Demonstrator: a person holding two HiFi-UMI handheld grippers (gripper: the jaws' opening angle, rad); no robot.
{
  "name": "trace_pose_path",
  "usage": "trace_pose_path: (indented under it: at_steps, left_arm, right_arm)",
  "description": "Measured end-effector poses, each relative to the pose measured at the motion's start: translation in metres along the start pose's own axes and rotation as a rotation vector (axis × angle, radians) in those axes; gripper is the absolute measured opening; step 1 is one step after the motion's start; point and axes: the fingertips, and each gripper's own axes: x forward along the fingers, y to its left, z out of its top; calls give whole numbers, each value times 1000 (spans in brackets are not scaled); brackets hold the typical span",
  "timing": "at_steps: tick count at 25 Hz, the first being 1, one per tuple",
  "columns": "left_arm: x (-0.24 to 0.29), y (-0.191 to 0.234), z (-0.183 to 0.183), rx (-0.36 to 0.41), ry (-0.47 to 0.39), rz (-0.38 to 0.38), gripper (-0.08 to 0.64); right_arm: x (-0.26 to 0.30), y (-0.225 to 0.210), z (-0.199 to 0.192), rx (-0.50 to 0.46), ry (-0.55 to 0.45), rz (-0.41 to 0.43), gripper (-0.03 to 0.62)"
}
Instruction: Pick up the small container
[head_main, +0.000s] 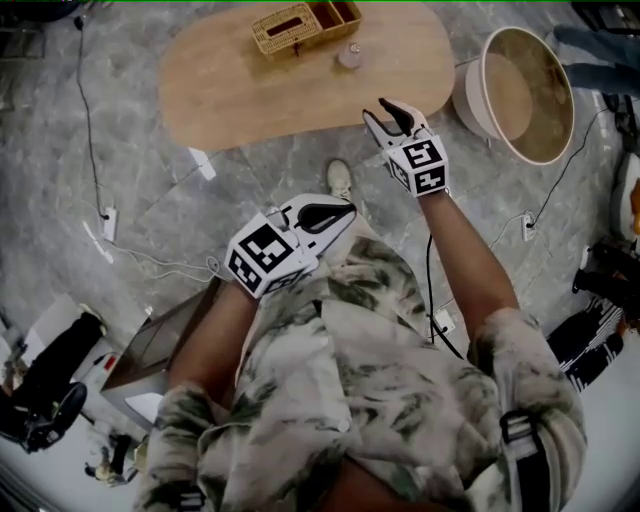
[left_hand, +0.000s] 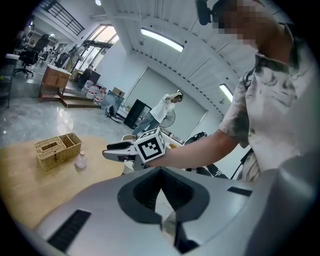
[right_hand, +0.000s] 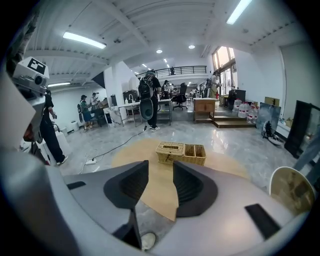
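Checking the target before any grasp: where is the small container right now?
In the head view, the small container stands on the wooden table, just right of the wicker basket, beyond the open right gripper.

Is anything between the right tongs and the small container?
Nothing visible. The small container stands beside the wicker basket on the wooden table, and only bare tabletop lies between it and the open right tongs.

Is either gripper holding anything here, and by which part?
Nothing is held. The jaws of the right gripper stand apart with nothing between; those of the left gripper are together, empty. The small container stands on the table, untouched.
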Motion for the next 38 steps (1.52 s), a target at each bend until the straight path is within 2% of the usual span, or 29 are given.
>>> trace_pose_path:
  at_steps: [18,29,38]
  left_arm:
    - [86,81,24,-41,-2,-43,21]
    - [107,118,19,-98,-7,-17,21]
    - [115,145,16,-138,-19,-5,21]
  right_arm:
    - [135,-104,-59,-48,105,36,199]
    - [210,-142,-88,-43,127,29,213]
    - [251,-158,-96,-66,111,28,224]
